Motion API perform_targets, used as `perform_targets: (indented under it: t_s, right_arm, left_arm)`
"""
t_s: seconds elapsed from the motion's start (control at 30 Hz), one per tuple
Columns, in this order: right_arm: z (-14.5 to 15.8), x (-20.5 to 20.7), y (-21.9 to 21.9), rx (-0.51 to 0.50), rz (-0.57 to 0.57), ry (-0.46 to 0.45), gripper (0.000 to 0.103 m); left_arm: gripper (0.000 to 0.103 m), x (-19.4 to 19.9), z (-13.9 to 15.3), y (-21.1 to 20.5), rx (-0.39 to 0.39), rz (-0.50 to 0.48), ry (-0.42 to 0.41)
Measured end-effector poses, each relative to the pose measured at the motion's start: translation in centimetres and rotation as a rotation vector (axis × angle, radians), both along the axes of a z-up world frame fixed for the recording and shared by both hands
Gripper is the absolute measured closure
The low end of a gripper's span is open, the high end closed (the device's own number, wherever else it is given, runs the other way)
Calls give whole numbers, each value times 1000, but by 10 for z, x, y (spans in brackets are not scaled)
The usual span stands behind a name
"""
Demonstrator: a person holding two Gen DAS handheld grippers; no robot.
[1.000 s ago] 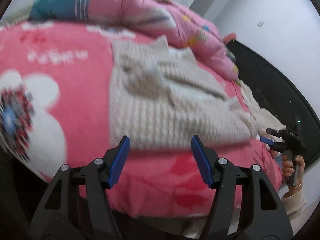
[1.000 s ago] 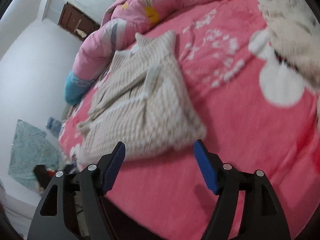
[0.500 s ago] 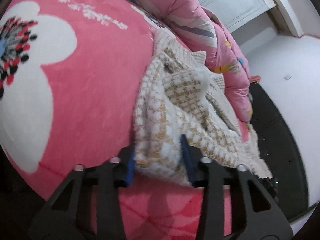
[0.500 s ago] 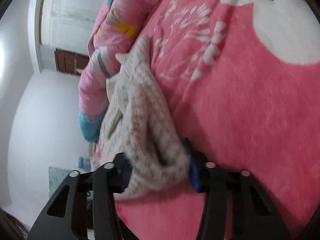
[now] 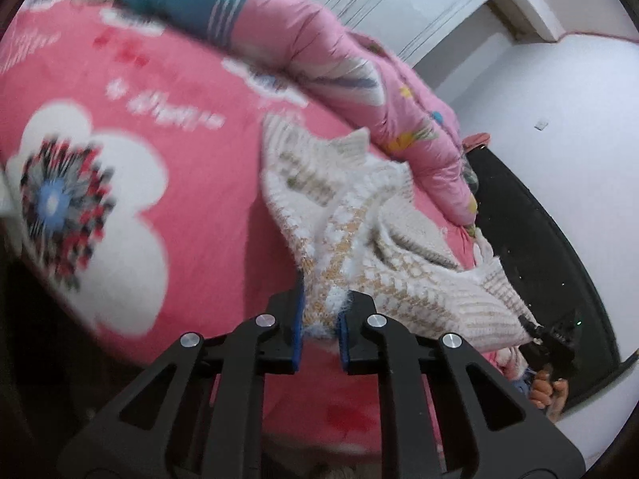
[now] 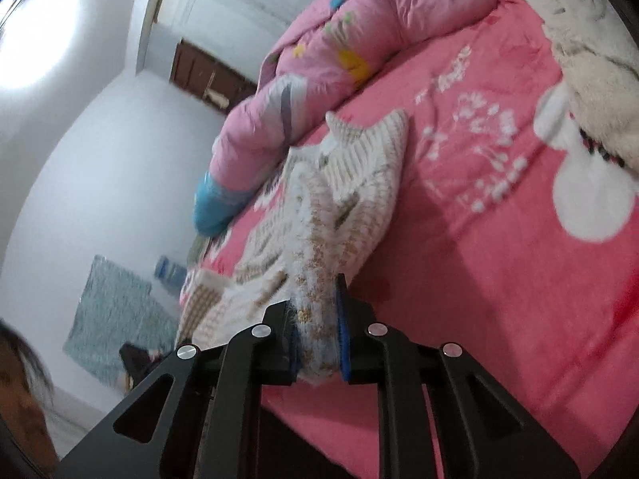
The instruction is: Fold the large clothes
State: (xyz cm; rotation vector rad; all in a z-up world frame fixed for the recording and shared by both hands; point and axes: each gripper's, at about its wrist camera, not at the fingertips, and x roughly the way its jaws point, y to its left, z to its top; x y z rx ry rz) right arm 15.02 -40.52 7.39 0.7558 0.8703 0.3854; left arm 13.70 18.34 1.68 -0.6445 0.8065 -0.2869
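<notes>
Cream-and-tan knit sweater (image 5: pixel 371 239); pink bedspread (image 5: pixel 191 183) with white flowers; pink quilt (image 6: pixel 359 36), blue end; blue pads (image 6: pixel 342 319)

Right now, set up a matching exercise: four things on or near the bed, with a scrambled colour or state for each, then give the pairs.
Things:
1. left gripper
2. knit sweater
3. rolled quilt
4. bedsheet

Descriptions:
A. pink with a teal end
B. shut on a sweater edge
C. bright pink with white flowers
D. cream and tan, partly lifted

Pairs: 1-B, 2-D, 3-A, 4-C
</notes>
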Motion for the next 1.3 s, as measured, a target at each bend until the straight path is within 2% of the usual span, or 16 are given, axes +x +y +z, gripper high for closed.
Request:
perform_targets:
  t_s: [0.13, 0.23, 0.3, 0.37, 0.43, 0.47, 0.5, 0.57, 0.73, 0.77, 0.8, 0.83, 0.9, 1.03, 1.17, 1.3]
  right_arm:
    - [-52, 0, -16, 24, 36, 152, 88]
    - [-80, 1, -32, 93, 7, 219, 87]
    - [-74, -4, -42, 78, -26, 199, 87]
    - [-57, -11, -58, -15, -92, 158, 87]
    - [-41, -18, -65, -62, -93, 129, 87]
    - [-33, -20, -60, -112, -60, 118, 80]
    - [-28, -21, -50, -146, 1, 110, 60]
    - [-29, -19, -30, -186, 122, 111, 42]
    - [-42, -15, 12, -426, 300, 129, 43]
    - [-47, -12, 20, -491, 343, 134, 66]
    - [-48, -11, 27, -545, 387, 133, 81]
    - [-49, -11, 43, -668, 475, 124, 83]
    - [-39, -15, 58, -818, 549, 68, 87]
    - [-22, -37, 88, -1168, 674, -114, 87]
    - [-58, -41, 86, -1313, 693, -38, 84]
    - [-57, -30, 65, -1385, 512, 28, 83]
  left_arm:
    - [89, 8, -56, 6, -43, -21, 136]
    - [88, 12, -71, 9, -72, -19, 162]
    - [88, 11, -69, 10, -73, -23, 153]
    - [87, 11, -67, 9, -35, -34, 149]
    - [86, 11, -67, 7, -14, -42, 153]
    - [86, 12, -68, 6, -7, -43, 155]
    - [85, 12, -67, 6, -5, -43, 157]
    - [82, 12, -68, 6, 6, -34, 164]
    - [79, 13, -64, 4, 56, -24, 157]
    - [79, 13, -61, 3, 74, -26, 150]
    - [81, 13, -58, 2, 94, -29, 140]
    - [81, 12, -56, 1, 104, -32, 134]
    - [84, 11, -46, 0, 134, -31, 112]
    - [85, 7, -38, 4, 168, -18, 93]
    - [85, 1, -39, 11, 216, 13, 104]
    - [87, -6, -19, 10, 249, 4, 36]
